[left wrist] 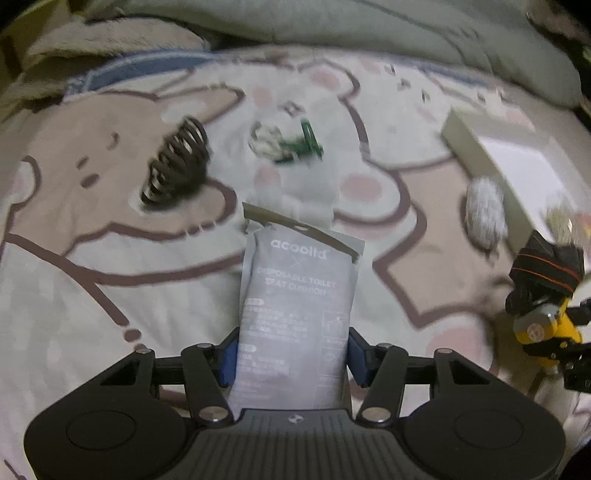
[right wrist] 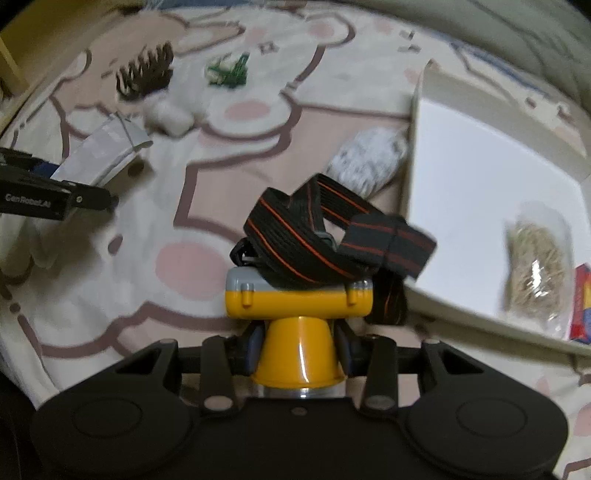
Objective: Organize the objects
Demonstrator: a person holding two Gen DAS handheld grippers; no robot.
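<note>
My left gripper (left wrist: pixel 290 356) is shut on a grey disposable toilet seat cushion packet (left wrist: pixel 295 295), held above the bedspread; the packet also shows in the right wrist view (right wrist: pixel 107 151). My right gripper (right wrist: pixel 298 349) is shut on a yellow headlamp (right wrist: pixel 297 314) with a black and orange strap (right wrist: pixel 325 236); the headlamp also shows at the right of the left wrist view (left wrist: pixel 543 317). A white open box (right wrist: pixel 480 192) lies to the right, holding a clear bag of straw-coloured bits (right wrist: pixel 535 269) and a red and blue item (right wrist: pixel 581 306).
On the cartoon-print bedspread (left wrist: pixel 92 277) lie a dark metal spring (left wrist: pixel 175 166), a green and white item (left wrist: pixel 284 142), a white fluffy wad (right wrist: pixel 168 114) and a grey-white bundle (left wrist: pixel 484 212) beside the box wall (left wrist: pixel 484 170). A rumpled grey blanket (left wrist: pixel 332 26) lies behind.
</note>
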